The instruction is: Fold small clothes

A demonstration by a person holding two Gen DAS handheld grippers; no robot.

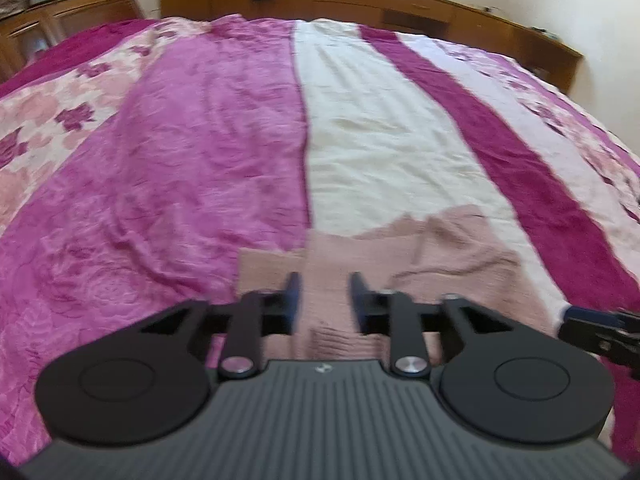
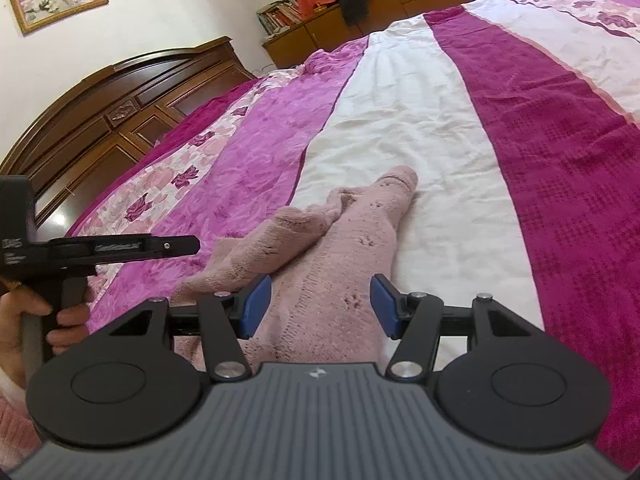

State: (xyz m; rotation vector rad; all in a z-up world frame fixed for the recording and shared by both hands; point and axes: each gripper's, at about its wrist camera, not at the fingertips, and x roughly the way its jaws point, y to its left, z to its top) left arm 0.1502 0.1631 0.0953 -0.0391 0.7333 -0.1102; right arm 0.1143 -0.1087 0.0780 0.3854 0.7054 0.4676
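A: Where's the garment?

B: The pink knitted garment [image 2: 340, 256] lies on the bed [image 2: 440, 128], near its close edge, mostly on the white stripe with its left part lapping onto the lighter pink stripe. One narrow part stretches away from the camera and ends in a rounded tip; a rumpled fold sits beside it on the left.

A: And the tools?

B: The right hand-held gripper [image 2: 320, 304] hovers over the near part of the knit, its blue pads wide apart with nothing between them. The left hand-held gripper [image 1: 324, 300] also has its jaws apart, with pink cloth seen in the gap; the blur keeps me from telling whether they touch it. In the right wrist view the left tool appears from the side, gripped by a hand [image 2: 36, 320].

A: Room to work?

B: Plenty. The bedspread runs open and flat beyond the garment, up to the wooden cabinets [image 1: 360, 4] at the far edge. The dark headboard [image 2: 120, 100] bounds the left side.
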